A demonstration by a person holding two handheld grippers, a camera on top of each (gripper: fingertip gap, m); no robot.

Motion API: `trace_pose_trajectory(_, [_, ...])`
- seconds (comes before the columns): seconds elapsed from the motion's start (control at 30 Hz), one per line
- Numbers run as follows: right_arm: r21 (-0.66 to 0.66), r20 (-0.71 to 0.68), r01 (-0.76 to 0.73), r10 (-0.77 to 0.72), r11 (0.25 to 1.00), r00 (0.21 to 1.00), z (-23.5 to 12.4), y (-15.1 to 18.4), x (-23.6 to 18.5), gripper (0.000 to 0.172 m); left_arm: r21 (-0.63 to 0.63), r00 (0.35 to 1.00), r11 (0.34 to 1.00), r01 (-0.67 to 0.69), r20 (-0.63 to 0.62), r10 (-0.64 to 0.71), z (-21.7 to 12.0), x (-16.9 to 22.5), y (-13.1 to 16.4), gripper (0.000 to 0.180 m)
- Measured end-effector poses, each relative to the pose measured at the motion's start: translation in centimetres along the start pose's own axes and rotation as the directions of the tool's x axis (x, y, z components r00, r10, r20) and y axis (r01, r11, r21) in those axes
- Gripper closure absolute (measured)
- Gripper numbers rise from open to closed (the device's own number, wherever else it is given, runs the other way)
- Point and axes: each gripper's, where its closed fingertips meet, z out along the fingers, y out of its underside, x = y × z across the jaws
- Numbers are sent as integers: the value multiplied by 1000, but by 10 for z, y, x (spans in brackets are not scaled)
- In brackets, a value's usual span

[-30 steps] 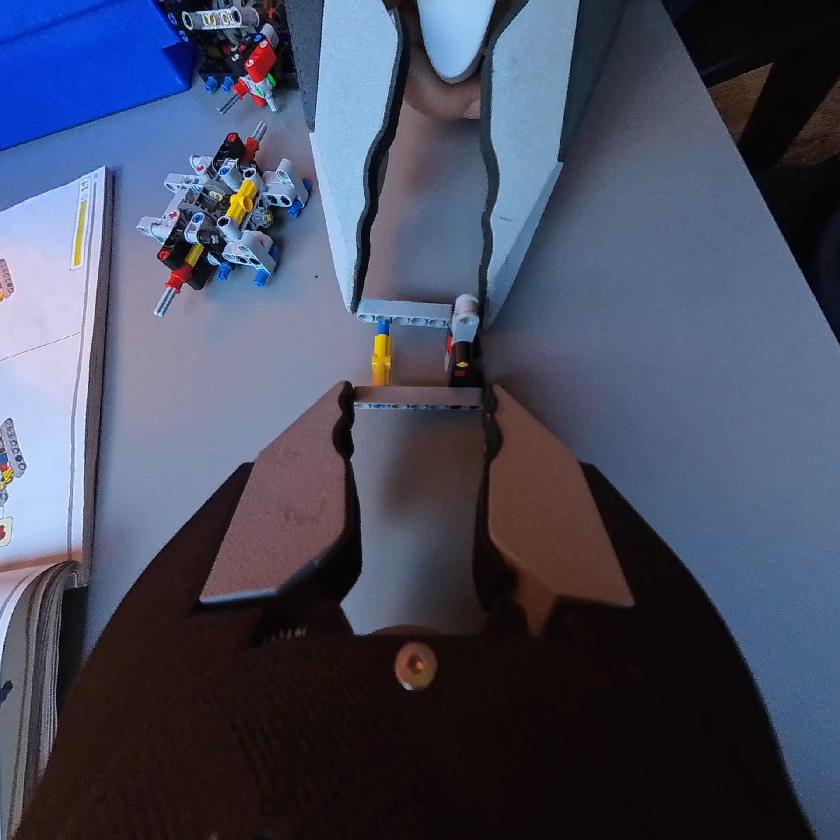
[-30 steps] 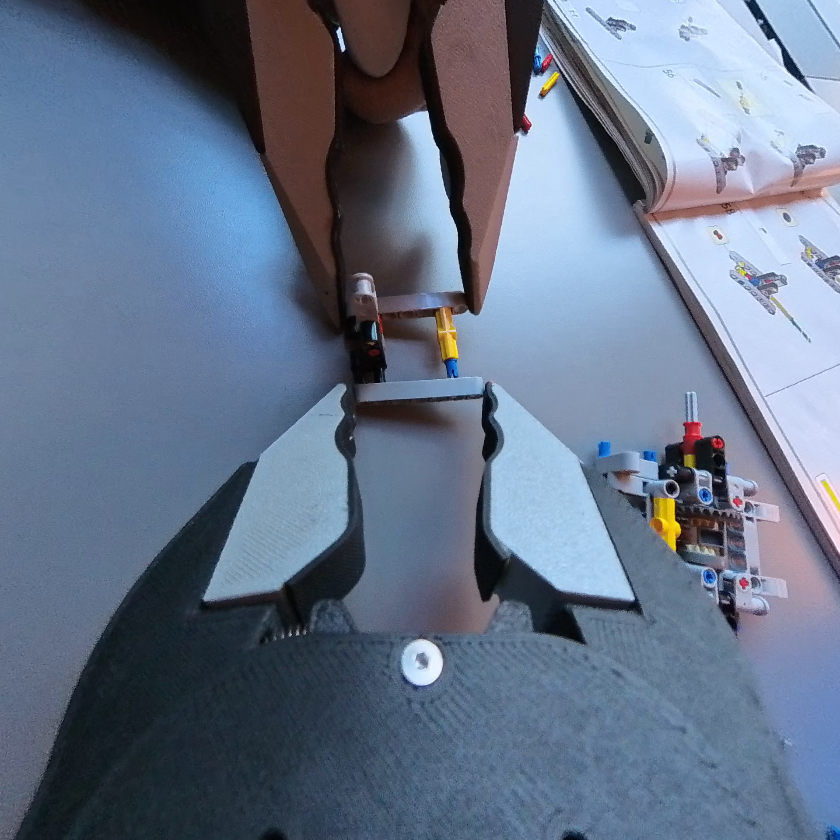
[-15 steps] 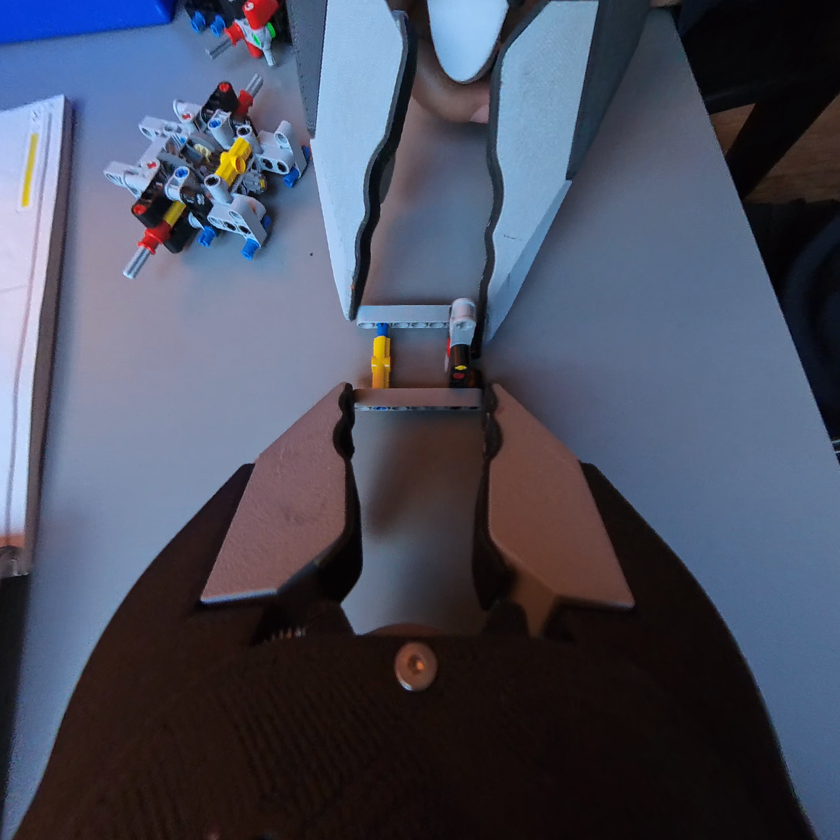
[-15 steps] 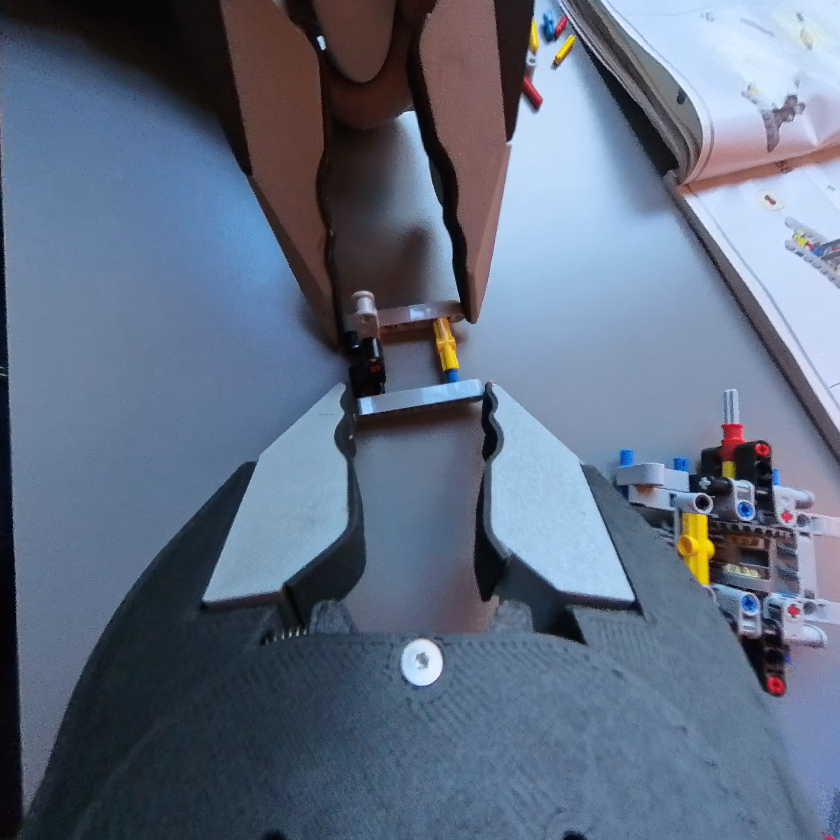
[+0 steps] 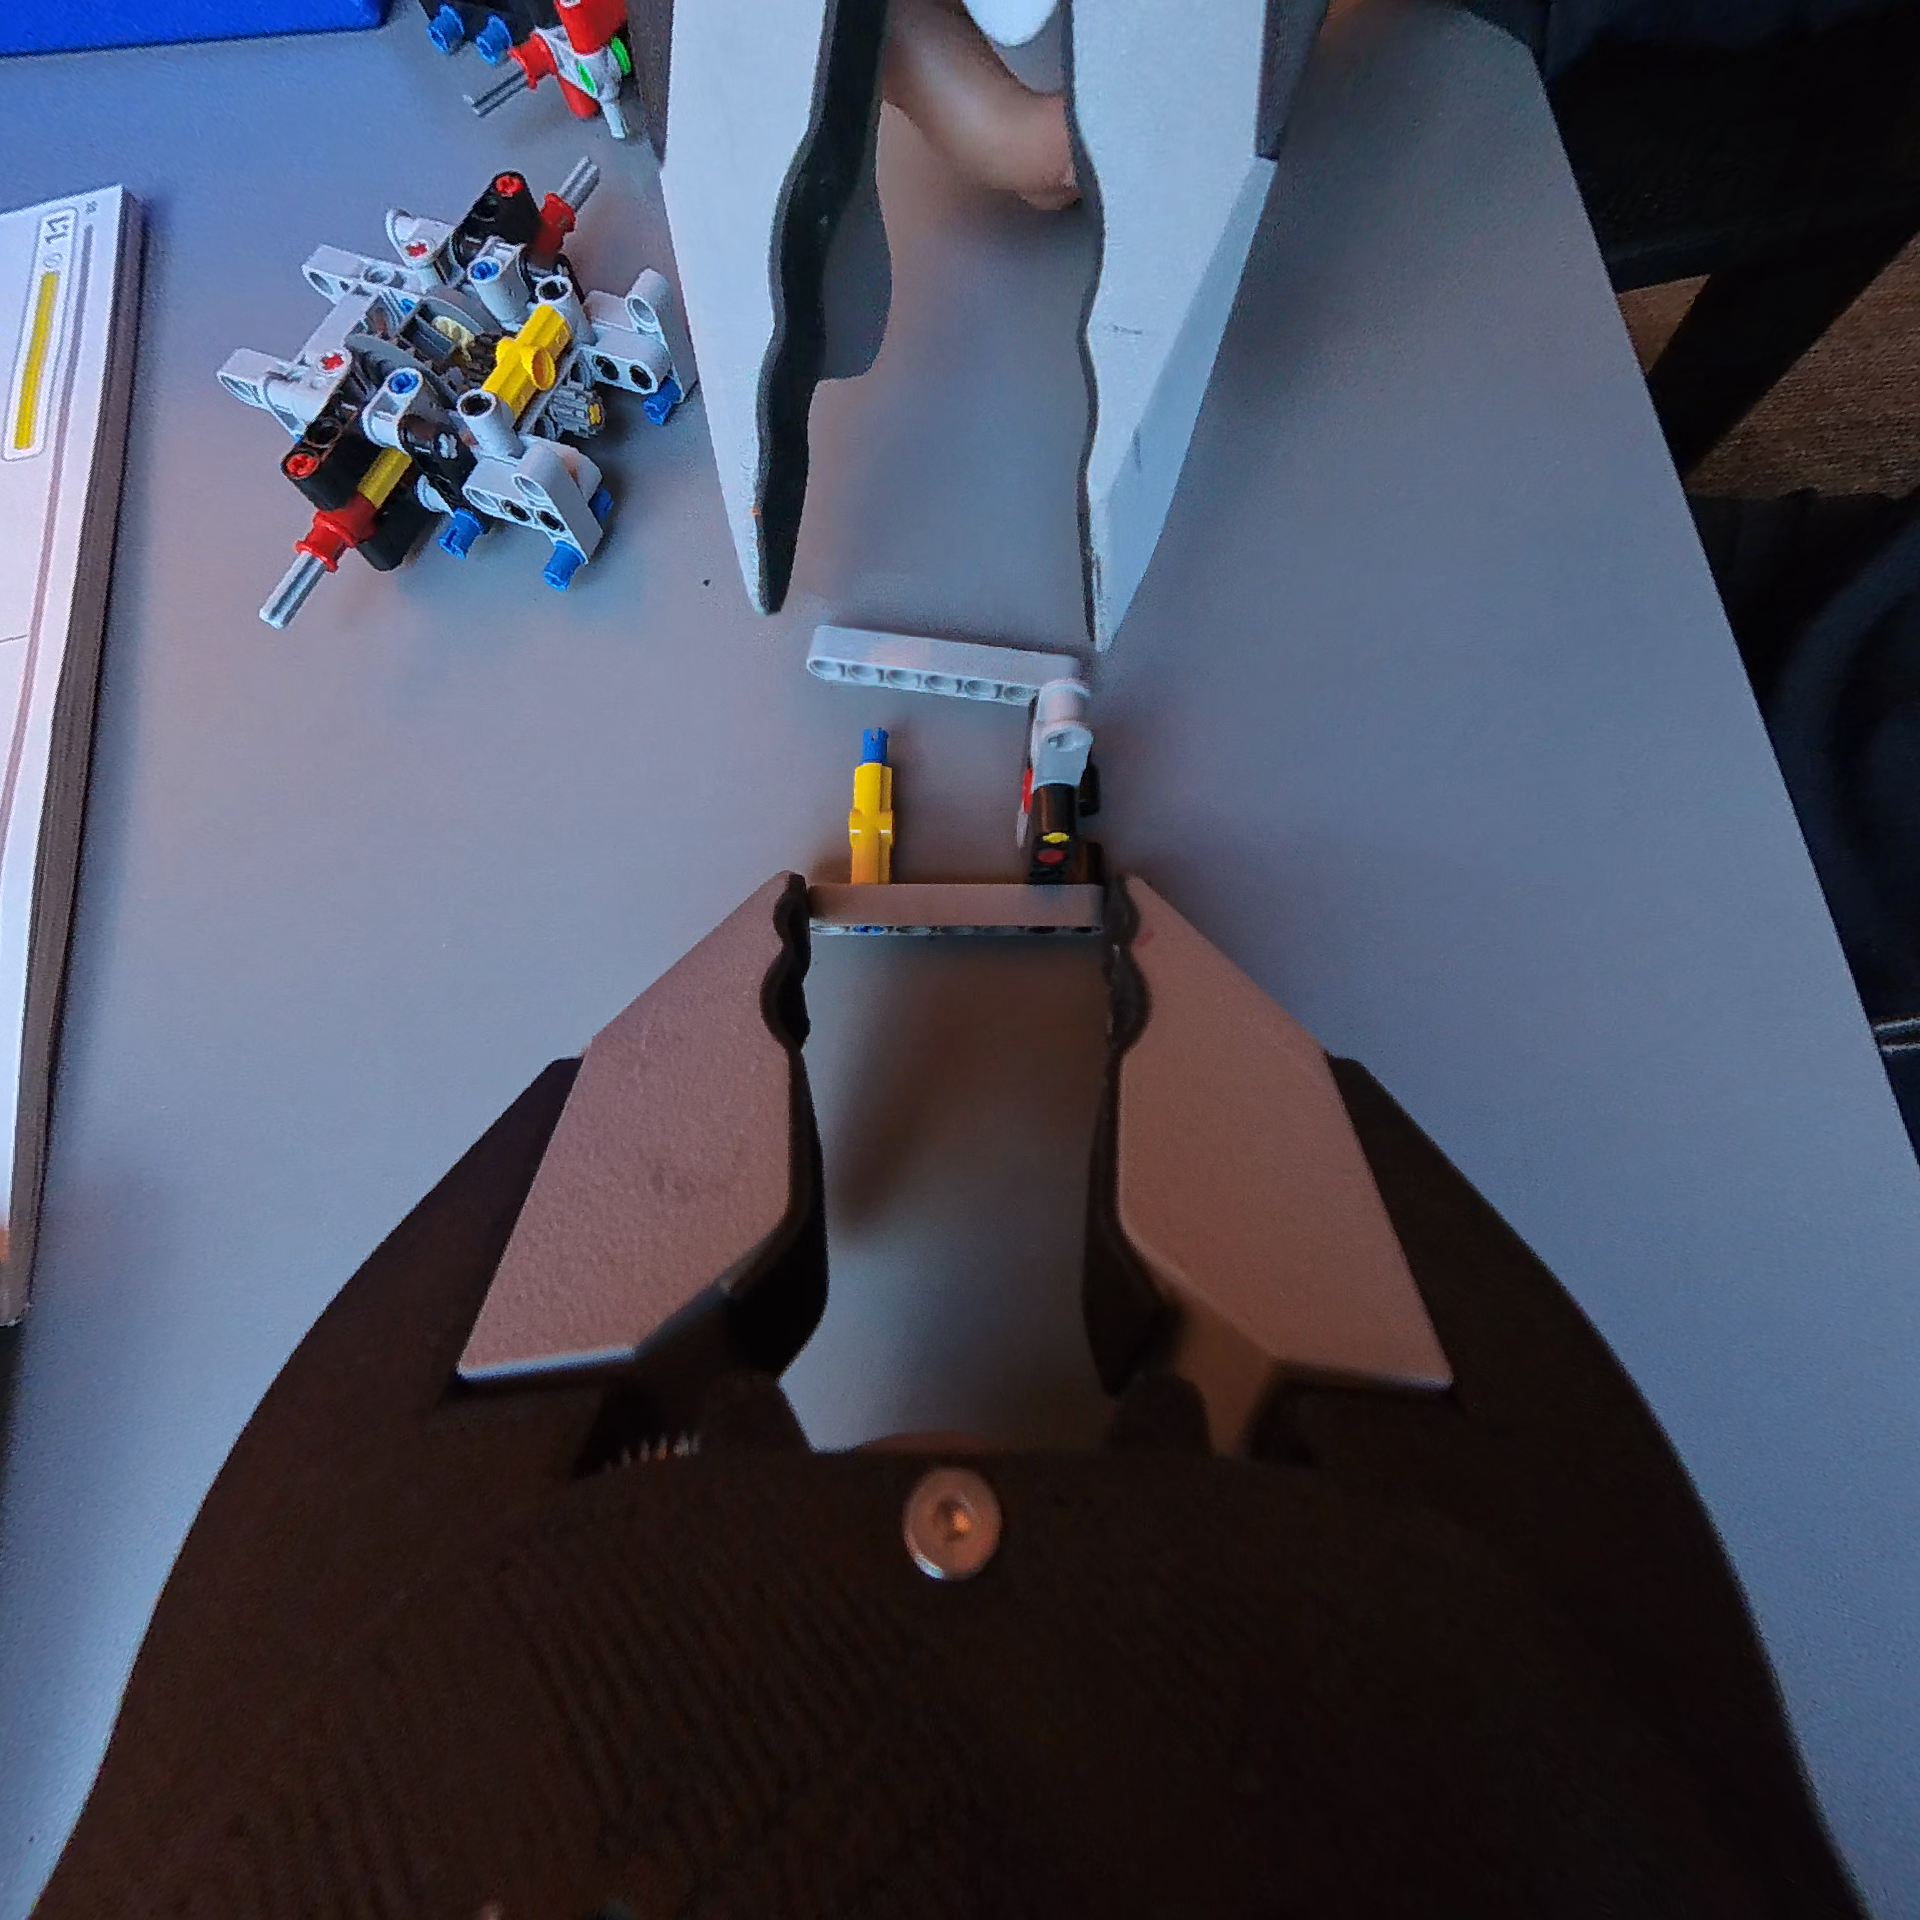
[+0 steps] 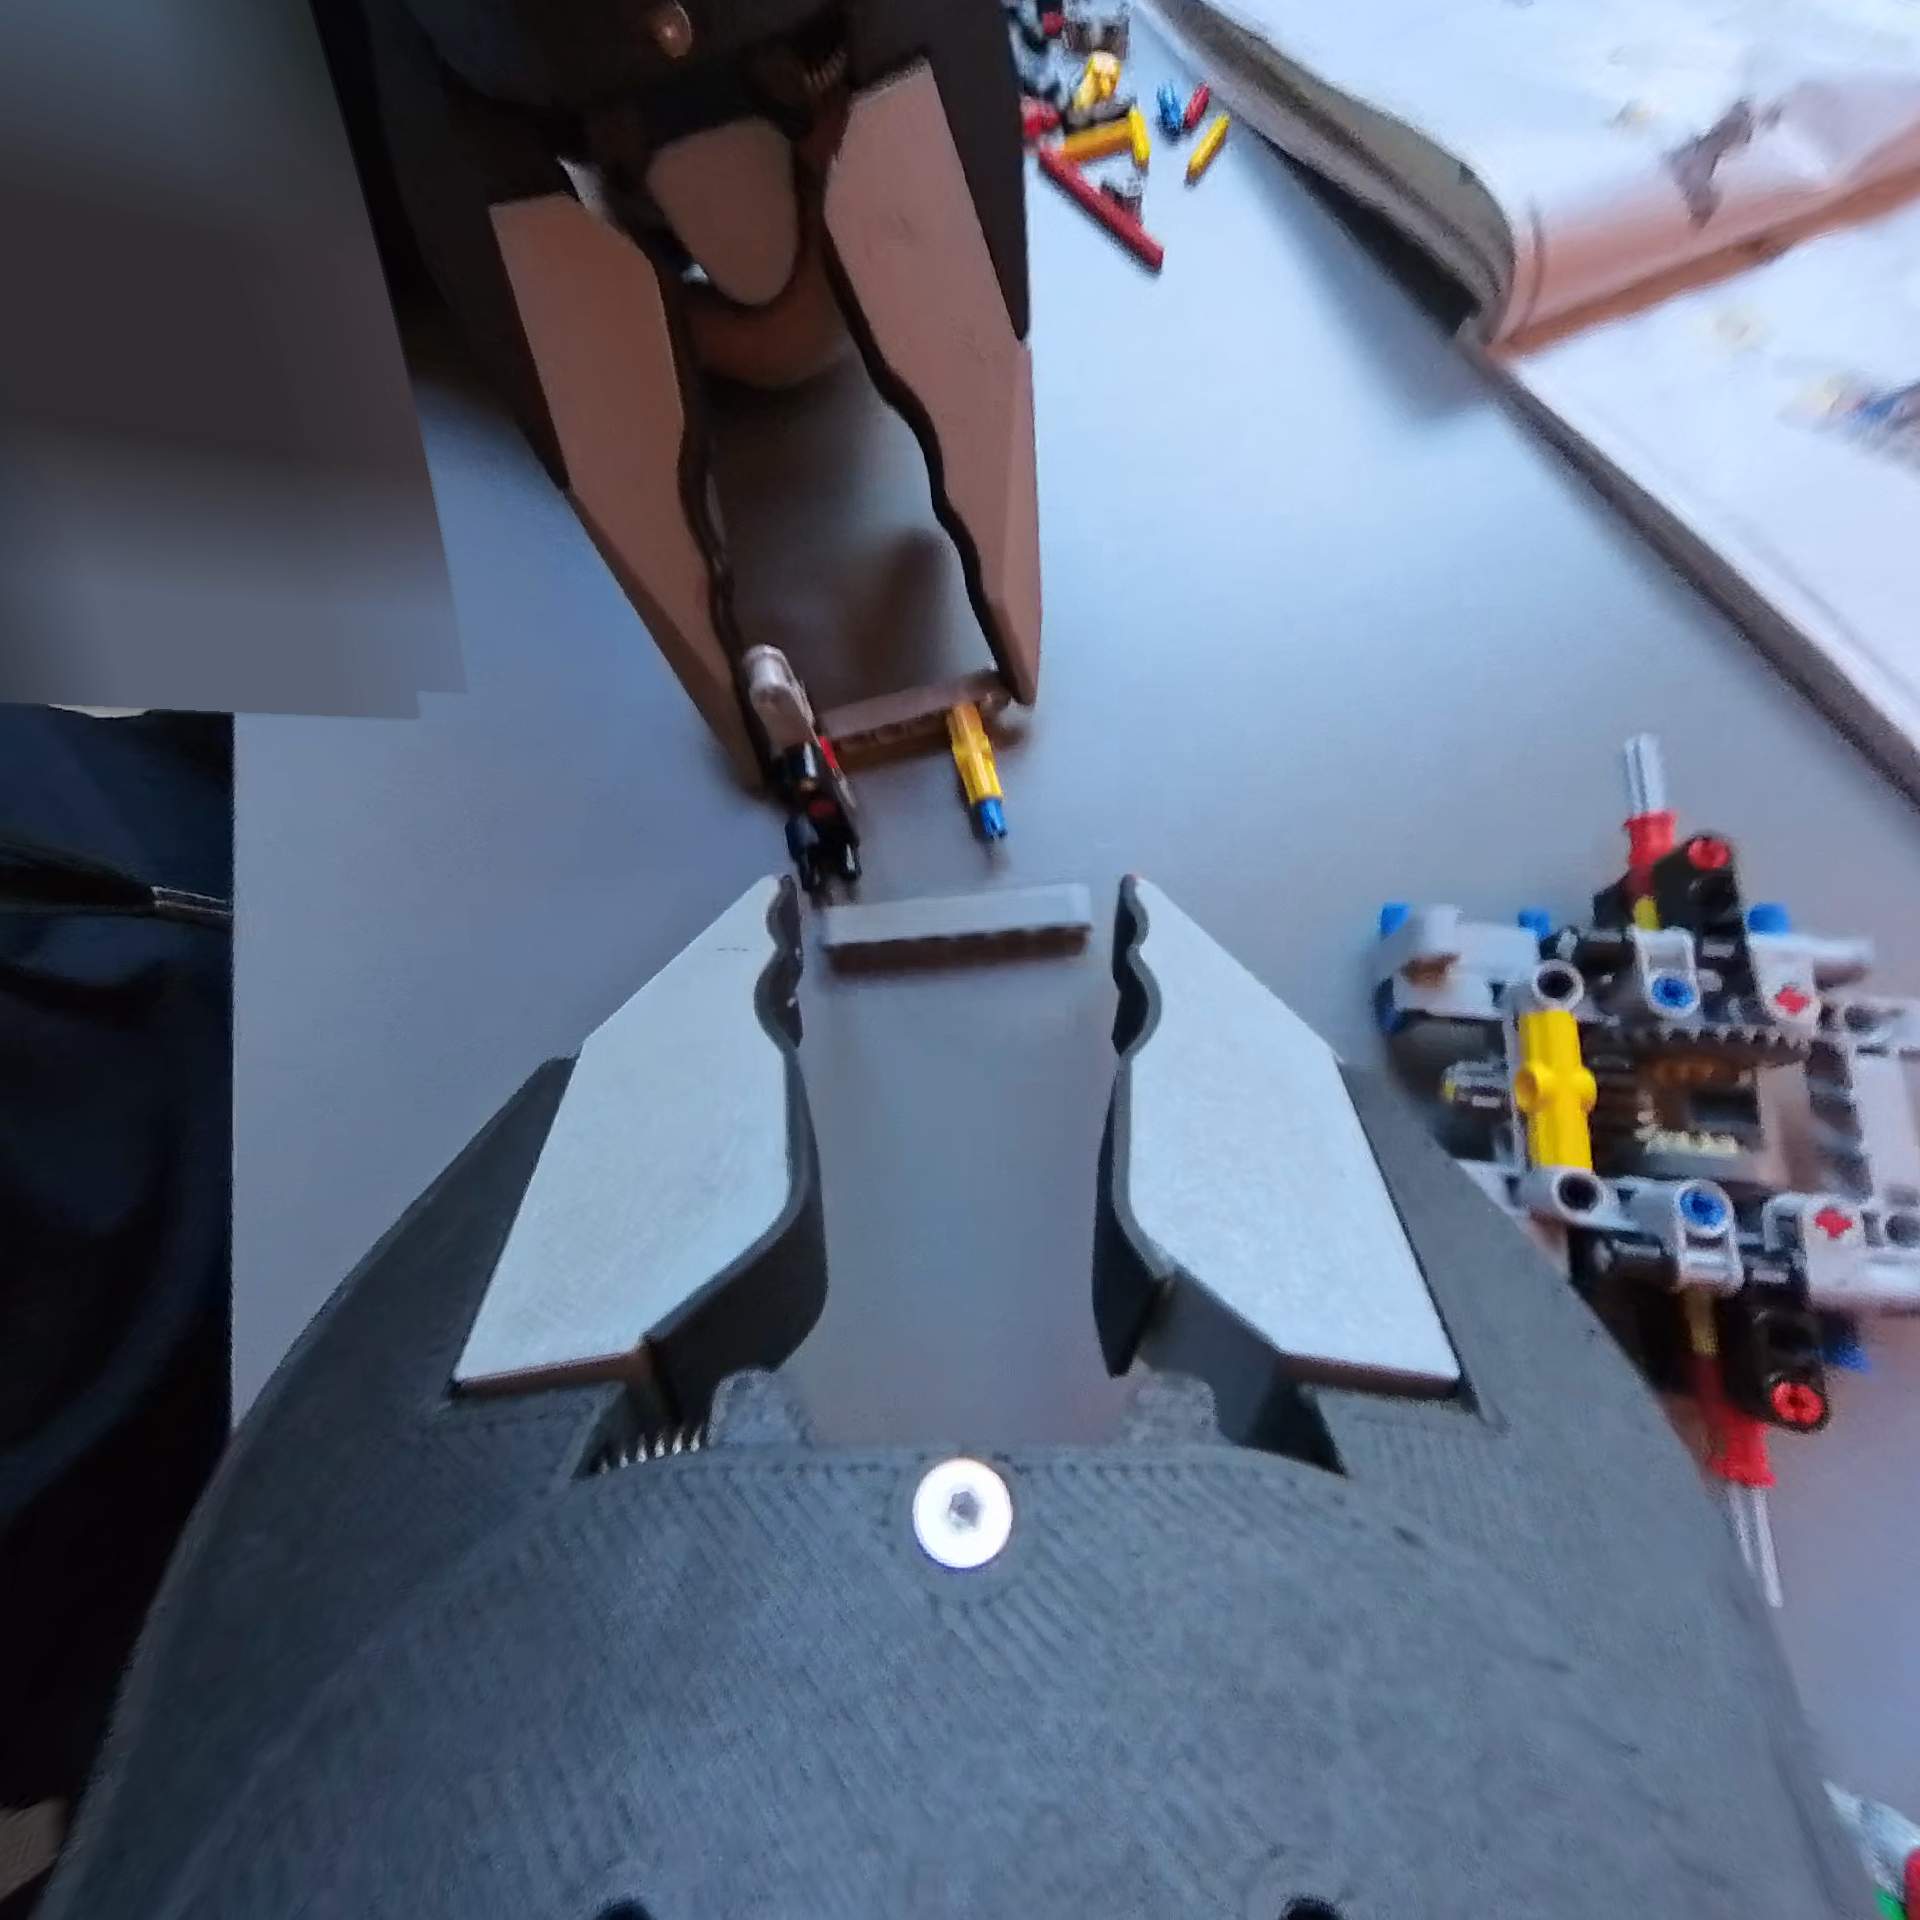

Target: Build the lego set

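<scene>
Your left claw (image 5: 956, 904) points forward, low over the grey counter (image 5: 1351, 727), clamped on a grey holed plastic beam (image 5: 956, 902) carrying a yellow peg (image 5: 871, 805). Facing it, your right claw (image 6: 956, 914) stands apart, its pads clear of a second grey holed beam (image 6: 956, 923).

Matt grey tabletop (image 5: 1351, 727); glossy plastic beam (image 5: 951, 902); booklet (image 5: 62, 623) seemingly paper.

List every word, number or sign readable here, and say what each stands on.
Instruction booklet: a small printed mark in the page corner, above a yellow bar; I do not copy writing.
Its open pages in the right wrist view: print too blurred to read.
Brick assembly: no writing visible.
</scene>
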Motion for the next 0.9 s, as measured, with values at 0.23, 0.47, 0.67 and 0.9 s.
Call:
trace_pose_trajectory(0.23, [-88,-28,81,-84,993,996,4,13,-2,113,2,1000,1000,-6,5,6,0,0,0,125])
trace_pose_trajectory(0.47, [-87,-2,65,-66,994,998,3,14,2,109,1,1000,1000,-2,2,2,0,0,0,125])
trace_pose_trajectory(0.67, [-86,24,94,-92,992,995,7,12,-4,119,-1,1000,1000,6,-6,-6,0,0,0,125])
trace_pose_trajectory(0.9, [-80,22,157,-156,984,987,12,7,-10,119,-2,1000,1000,12,-13,-12,0,0,0,125])
